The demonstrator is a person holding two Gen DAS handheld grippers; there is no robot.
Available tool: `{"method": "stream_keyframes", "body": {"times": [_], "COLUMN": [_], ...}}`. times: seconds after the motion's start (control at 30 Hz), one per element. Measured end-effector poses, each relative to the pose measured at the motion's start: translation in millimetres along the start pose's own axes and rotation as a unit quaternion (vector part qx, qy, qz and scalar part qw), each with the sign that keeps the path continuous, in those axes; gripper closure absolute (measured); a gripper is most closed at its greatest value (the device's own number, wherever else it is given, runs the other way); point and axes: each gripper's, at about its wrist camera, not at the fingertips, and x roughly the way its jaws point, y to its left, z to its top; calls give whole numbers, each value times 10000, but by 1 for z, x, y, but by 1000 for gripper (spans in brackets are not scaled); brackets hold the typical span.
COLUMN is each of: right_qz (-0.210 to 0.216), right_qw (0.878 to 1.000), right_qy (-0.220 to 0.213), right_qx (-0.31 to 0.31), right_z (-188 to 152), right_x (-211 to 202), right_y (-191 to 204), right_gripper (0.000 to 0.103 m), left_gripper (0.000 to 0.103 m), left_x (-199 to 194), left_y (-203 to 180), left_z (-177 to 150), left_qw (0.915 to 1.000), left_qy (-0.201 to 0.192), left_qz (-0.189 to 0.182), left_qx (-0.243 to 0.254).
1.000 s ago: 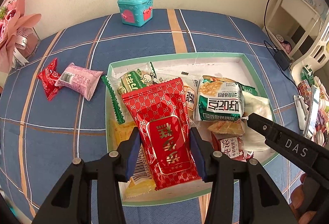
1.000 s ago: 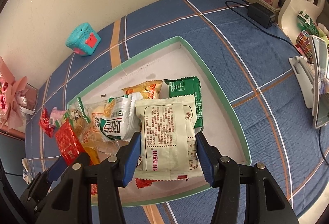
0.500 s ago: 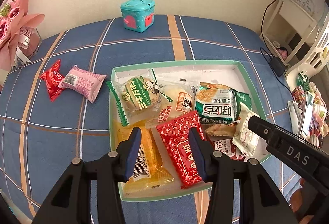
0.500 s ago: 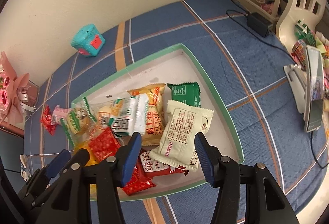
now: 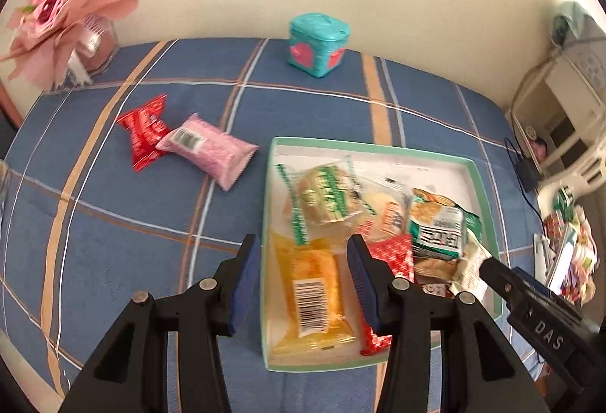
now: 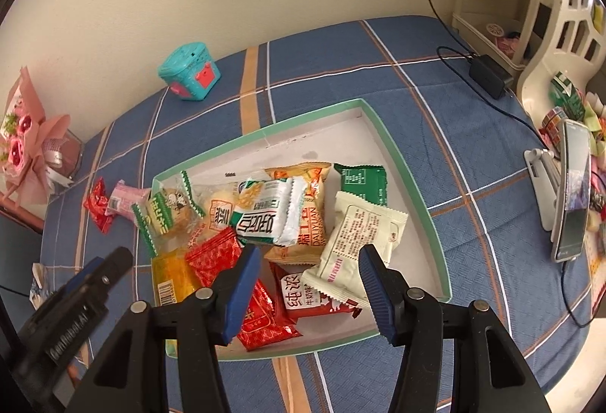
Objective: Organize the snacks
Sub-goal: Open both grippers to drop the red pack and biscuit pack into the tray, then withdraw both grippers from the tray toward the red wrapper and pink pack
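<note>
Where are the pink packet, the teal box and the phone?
pink packet (image 5: 212,147), left wrist view, middle of its wrapper.
teal box (image 5: 317,43), left wrist view, its front corner.
phone (image 6: 573,193), right wrist view, middle of its screen.

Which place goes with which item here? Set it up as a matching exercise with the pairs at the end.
Items:
1. pink packet
2. yellow packet
3. teal box
4. cream packet

Places:
A. far end of the blue cloth, by the wall
B. inside the tray, at its near left corner
C. on the cloth outside the tray, touching a red packet
D. inside the tray, on its right side, partly over a red packet

Pairs: 1-C, 2-B, 3-A, 4-D
</note>
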Motion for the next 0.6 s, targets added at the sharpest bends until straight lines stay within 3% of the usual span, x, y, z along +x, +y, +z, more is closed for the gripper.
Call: {"method": "stream_keyframes", "body": {"times": [0.23,0.33,0.47,0.6], "right_qz": [-64,-41,-14,-57], "right_qw": [9996,9991,9985,9979], "right_qy": [7,-10,27,25], "right_qx": [-264,-426,-540,-648], "right_z": [-4,-5,-7,-9], "right_x": [3,4,7,9], "right_y": [16,24,31,37], "right_gripper": [40,28,20,18], "left_gripper": [54,40,34,19], "left_x": [5,6,7,10], "left_y": [24,29,36,43], "left_z": [4,3,3,3], "left_qw": [9993,9987,9981,9967], "left_qy": [49,3,-22,-37], "left_qz": [176,357,397,565], "left_qx": [-339,-370,-478,-584]}}
